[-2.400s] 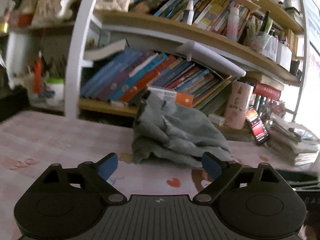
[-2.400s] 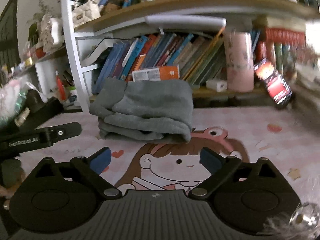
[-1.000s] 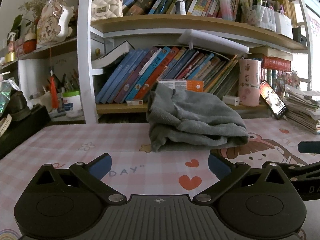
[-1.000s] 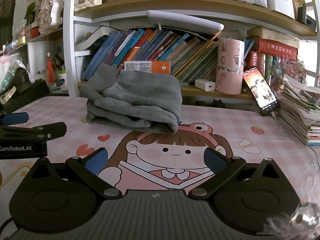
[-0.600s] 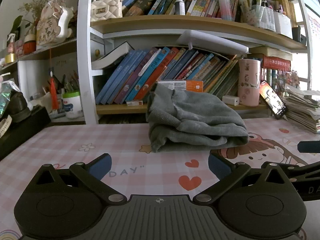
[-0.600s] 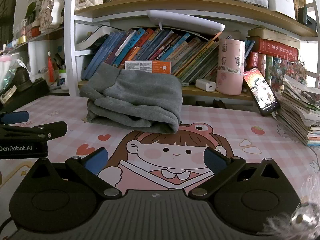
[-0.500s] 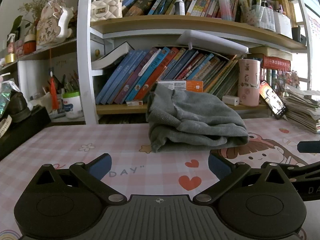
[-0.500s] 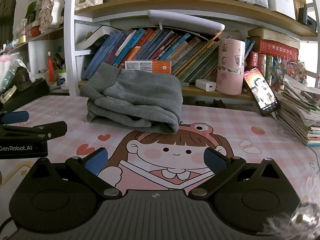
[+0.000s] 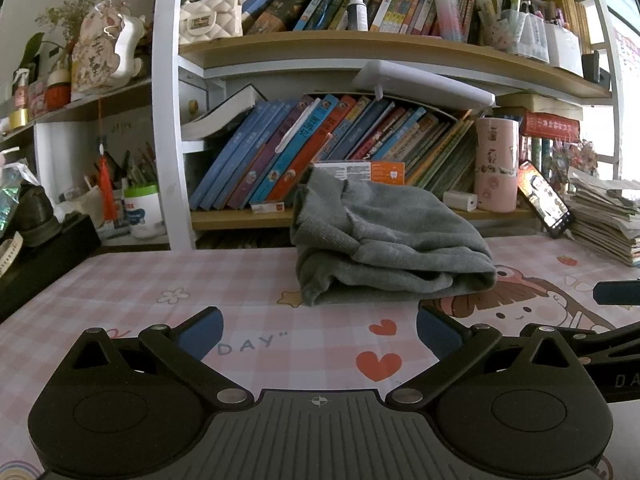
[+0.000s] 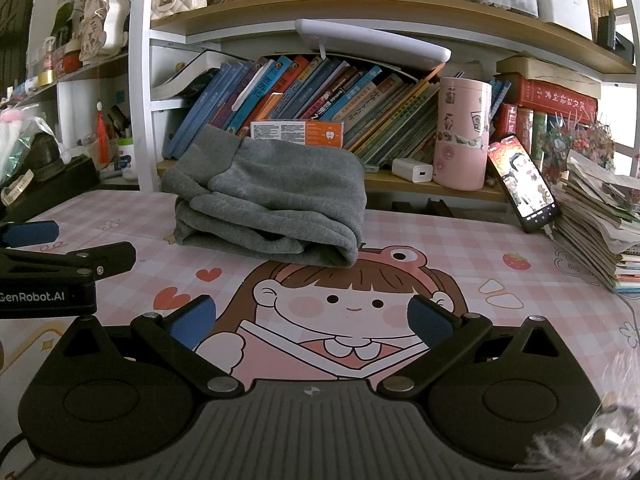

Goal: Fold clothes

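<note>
the grey garment (image 9: 384, 236) lies as a folded bundle on the far part of the pink patterned counter (image 9: 160, 280), in front of the bookshelf (image 9: 360, 132) and well apart from both claws. its long axis runs left to right across the scene; the rounded fold edge faces near and right, and the looser layered ends, with a ribbed band on top, sit at the left.

the left claw (image 9: 318, 334) has its jaws spread wide and holds nothing. in the left wrist view the bundle sits straight ahead and slightly right of the claw's centre line, with bare counter between them.

the right claw (image 10: 310, 320) likewise stands wide open and empty. in the right wrist view the garment (image 10: 272, 200) lies ahead and left of its centre line. the left claw's fingers (image 10: 30, 232) appear at the left edge of this view, level with the right claw.

judgement: the garment appears already folded and the task looks at or near completion. neither claw is clearly nearer. if a further fold or squaring is needed, the left claw suits the loose left ends and the right claw the rounded right end, each approaching along the short axis.
</note>
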### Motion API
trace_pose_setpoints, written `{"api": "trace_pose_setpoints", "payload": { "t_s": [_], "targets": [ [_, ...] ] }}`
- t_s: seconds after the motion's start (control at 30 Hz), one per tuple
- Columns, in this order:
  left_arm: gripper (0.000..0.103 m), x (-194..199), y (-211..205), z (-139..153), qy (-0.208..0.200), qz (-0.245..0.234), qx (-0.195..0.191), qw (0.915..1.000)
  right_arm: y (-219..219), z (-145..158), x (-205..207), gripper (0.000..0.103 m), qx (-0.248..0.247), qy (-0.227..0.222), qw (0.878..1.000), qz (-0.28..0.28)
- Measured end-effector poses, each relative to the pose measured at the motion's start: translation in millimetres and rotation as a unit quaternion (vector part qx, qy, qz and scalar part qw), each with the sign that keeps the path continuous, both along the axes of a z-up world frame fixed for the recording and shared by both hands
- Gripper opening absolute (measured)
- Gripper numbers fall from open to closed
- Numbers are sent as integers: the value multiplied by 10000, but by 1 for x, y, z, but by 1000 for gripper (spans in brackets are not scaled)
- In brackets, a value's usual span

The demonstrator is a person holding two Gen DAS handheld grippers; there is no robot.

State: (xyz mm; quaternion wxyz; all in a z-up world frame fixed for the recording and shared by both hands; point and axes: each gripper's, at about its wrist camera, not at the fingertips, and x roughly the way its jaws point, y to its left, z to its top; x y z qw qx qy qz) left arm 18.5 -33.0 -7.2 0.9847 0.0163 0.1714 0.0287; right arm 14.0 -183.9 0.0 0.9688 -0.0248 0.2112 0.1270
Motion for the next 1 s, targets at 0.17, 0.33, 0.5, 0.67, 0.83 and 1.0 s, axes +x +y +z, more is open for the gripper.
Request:
{"api": "trace_pose_setpoints", "payload": {
  "t_s": [0.17,0.33,0.5,0.67,0.83,1.0],
  "targets": [
    [103,0,0,0,-10,2,5,10000,0,0,0,103,-2,2,10000,2],
    [103,0,-1,0,-14,1,5,10000,1,1,0,103,-5,4,10000,1],
    [103,0,-1,0,-17,-14,12,10000,1,0,0,103,-11,3,10000,2],
    [103,0,-1,0,-27,-16,9,10000,1,0,0,103,-14,3,10000,6],
    [103,0,-1,-1,-41,0,4,10000,1,0,0,103,-22,7,10000,11],
    [103,0,0,-1,-44,46,-14,10000,2,0,0,103,-40,12,10000,12]
  ]
}}
